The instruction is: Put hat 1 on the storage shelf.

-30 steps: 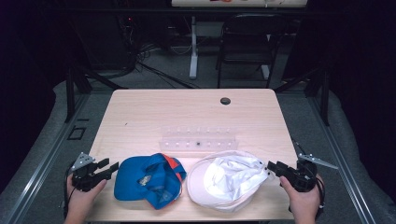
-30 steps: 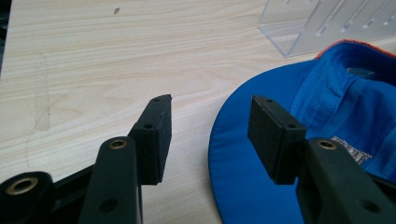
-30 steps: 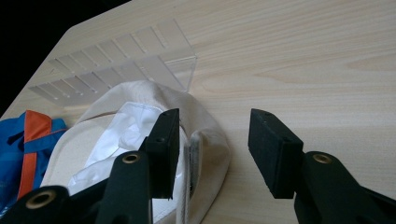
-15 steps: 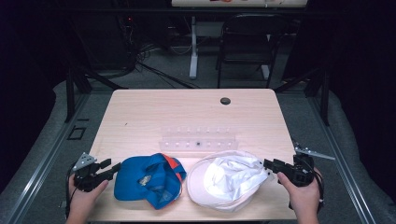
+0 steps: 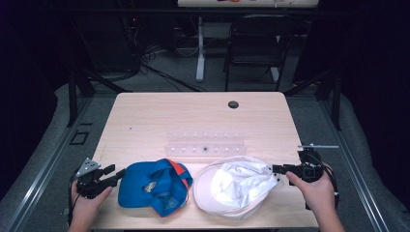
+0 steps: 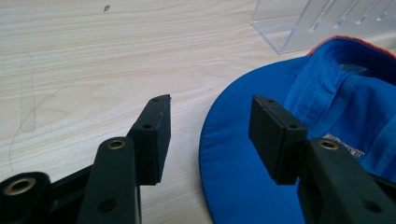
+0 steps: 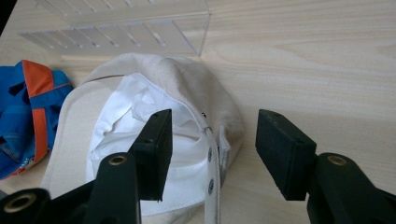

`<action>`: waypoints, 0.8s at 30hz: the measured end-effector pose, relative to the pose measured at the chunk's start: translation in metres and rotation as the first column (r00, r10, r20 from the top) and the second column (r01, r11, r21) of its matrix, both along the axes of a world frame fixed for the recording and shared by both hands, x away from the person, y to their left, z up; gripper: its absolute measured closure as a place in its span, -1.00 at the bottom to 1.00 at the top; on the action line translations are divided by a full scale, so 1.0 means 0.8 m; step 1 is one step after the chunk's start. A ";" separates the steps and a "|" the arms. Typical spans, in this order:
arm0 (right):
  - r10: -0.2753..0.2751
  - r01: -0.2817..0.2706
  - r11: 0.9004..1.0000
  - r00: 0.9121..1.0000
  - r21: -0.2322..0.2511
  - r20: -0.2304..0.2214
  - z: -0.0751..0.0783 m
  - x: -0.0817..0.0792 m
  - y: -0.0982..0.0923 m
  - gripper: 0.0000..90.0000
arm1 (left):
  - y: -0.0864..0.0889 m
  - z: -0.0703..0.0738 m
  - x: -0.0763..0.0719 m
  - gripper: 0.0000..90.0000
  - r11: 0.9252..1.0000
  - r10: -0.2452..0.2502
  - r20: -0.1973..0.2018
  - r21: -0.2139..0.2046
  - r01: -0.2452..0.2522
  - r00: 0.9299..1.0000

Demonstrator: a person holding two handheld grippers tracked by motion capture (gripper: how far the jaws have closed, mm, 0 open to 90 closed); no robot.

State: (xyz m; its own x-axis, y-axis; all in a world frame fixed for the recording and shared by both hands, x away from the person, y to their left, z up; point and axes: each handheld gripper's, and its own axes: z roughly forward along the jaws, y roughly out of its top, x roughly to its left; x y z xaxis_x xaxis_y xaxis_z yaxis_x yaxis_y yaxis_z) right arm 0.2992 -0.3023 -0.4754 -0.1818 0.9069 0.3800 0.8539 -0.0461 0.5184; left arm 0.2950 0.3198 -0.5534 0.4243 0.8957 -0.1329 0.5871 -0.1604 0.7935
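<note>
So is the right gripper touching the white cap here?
Apart. In the right gripper view the right gripper has its jaws wide open, just opened further, hovering above the white cap; its strap lies between them, neither pad pressing it.

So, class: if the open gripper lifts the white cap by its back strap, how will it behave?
The white cap lies crumpled and upturned, so it would probably sag. Thin fabric suggests it is light. The snap strap looks narrow, so it may slip.
</note>
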 end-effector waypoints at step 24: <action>0.070 -0.082 0.993 0.988 -0.085 -0.135 -0.019 0.021 0.018 0.21 | -0.003 -0.001 0.001 0.10 1.000 -0.010 -0.002 0.005 0.010 1.000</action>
State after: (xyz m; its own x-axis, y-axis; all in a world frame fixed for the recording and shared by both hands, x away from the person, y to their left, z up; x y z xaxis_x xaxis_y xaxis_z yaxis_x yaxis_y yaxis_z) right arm 0.3163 -0.2875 -0.4902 -0.2052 0.9239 0.3230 0.9142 0.0630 0.4004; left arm 0.2959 0.3178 -0.5542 0.4328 0.8921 -0.1296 0.5872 -0.1699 0.7914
